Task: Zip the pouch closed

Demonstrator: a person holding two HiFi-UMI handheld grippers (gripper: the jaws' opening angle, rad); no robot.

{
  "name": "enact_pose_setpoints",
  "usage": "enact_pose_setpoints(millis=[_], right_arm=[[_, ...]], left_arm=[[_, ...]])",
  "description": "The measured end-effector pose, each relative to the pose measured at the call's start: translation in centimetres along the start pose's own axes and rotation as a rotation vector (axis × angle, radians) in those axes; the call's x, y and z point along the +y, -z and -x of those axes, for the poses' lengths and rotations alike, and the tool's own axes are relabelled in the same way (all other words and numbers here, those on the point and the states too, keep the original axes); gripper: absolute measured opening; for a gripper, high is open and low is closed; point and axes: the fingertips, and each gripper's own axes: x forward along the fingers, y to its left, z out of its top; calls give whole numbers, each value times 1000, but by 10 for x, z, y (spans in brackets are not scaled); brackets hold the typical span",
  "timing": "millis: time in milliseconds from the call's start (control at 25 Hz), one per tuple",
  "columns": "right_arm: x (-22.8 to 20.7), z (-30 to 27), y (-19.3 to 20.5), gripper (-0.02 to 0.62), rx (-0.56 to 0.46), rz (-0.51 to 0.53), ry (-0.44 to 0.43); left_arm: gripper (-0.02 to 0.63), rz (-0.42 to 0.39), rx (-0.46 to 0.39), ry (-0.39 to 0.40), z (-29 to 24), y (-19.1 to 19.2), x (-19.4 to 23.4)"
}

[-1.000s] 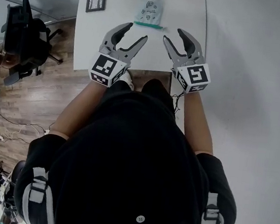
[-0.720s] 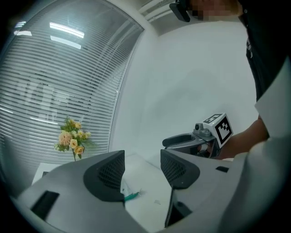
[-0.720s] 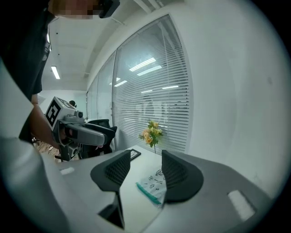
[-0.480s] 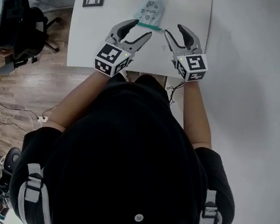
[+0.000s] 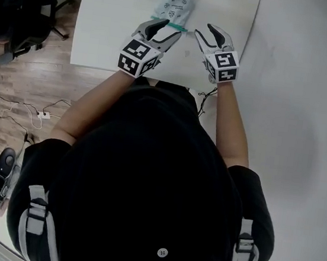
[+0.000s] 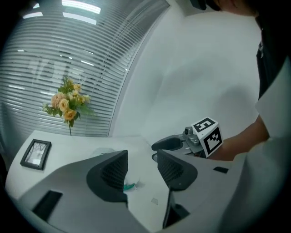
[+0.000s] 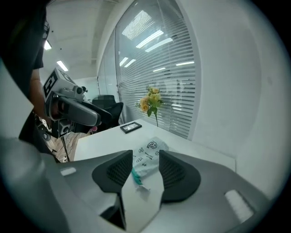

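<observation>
The pouch (image 5: 177, 2) lies on the white table (image 5: 104, 35), just past both tools. Its green zip (image 5: 178, 27) runs side to side. The left gripper (image 5: 170, 27) is at the zip's left end. The right gripper (image 5: 202, 30) is just beside its right end. Both sets of jaws are closing but still wide, holding nothing. The slider is maybe on the right.

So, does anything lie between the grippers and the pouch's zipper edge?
Nothing visible: only bare table lies between the left gripper, the right gripper and the teal zipper strip of the pouch. Both grippers' fingers are closing, the strip's ends showing in their gaps, not pinched.
</observation>
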Motion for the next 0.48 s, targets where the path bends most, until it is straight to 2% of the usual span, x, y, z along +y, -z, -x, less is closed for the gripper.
enact_pose_setpoints(millis=[80,480], right_arm=[[-3,-8,11,175,35,13,-29],[-9,-43,71,173,188,76,-145]], left_arm=[[204,21,36,-3,-12,11,-2],[187,105,232,-66,-61,81,0]])
